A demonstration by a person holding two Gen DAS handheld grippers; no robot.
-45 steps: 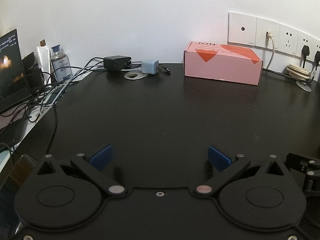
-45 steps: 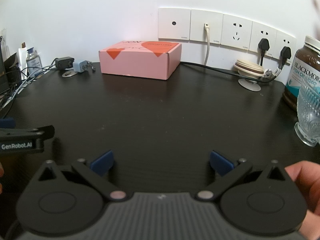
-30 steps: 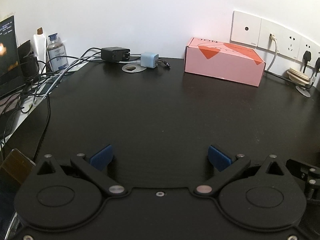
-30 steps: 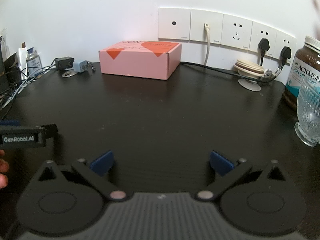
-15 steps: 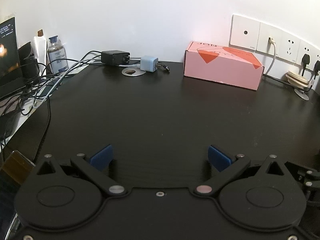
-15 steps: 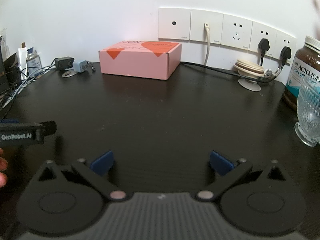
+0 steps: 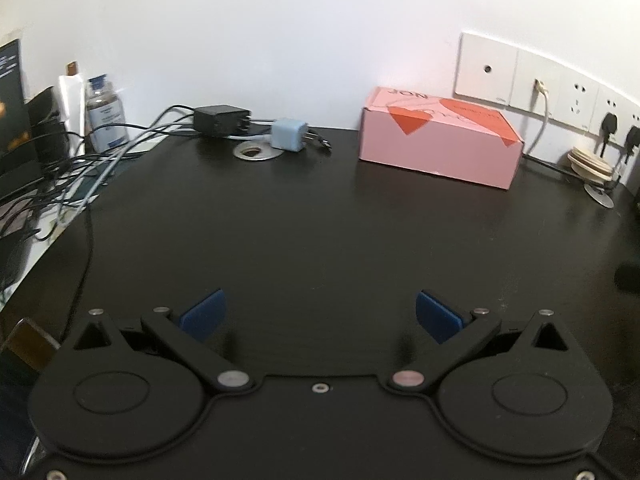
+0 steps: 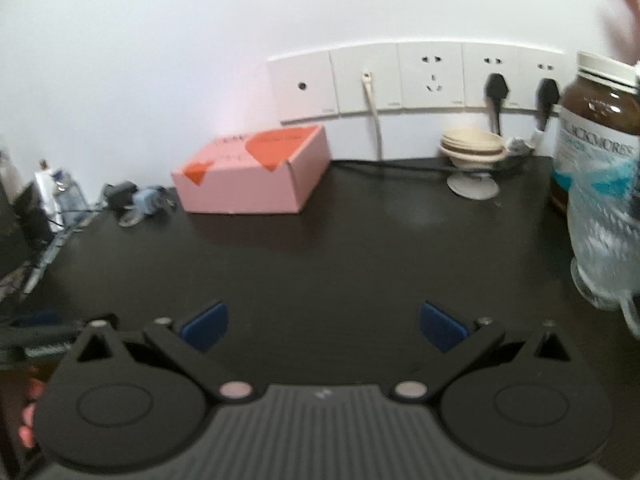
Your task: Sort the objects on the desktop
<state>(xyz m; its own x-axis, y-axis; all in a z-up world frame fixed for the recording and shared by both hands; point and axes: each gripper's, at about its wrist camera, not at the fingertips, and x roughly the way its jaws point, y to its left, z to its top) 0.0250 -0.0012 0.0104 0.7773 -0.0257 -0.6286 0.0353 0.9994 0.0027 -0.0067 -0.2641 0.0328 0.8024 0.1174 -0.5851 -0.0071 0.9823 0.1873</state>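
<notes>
Left wrist view: the left gripper [image 7: 319, 312] hangs low over the black desk [image 7: 320, 240] with its blue-padded fingers [image 7: 202, 312] spread wide and nothing between them. Along the back edge of the desk, against the white wall, a pink box [image 7: 440, 146] with orange triangles on its lid sits right of centre. To its left lie a light blue charger [image 7: 289, 140] and a black adapter [image 7: 221, 120], close together, with a round metal cable hole [image 7: 256, 152] just in front of them. Cables [image 7: 80, 168] trail from there off the left edge of the desk, where a small bottle [image 7: 105, 118] and a white tube [image 7: 71, 100] stand. A row of wall sockets [image 7: 532, 80] runs behind the box, and a stack of pale discs on a stand [image 7: 591, 164] sits at the far right.

In the right wrist view, which is blurred, the right gripper [image 8: 324, 326] is also held low over the desk, its fingers wide apart and empty. The pink box [image 8: 256, 174] lies ahead and left, near the wall. At the right edge stand a brown jar [image 8: 596, 120] with a white lid and, in front of it, a clear patterned glass [image 8: 604, 240]. The left gripper's black body [image 8: 36, 340] shows at the left edge, and part of a hand [image 8: 28, 420] shows below it.
</notes>
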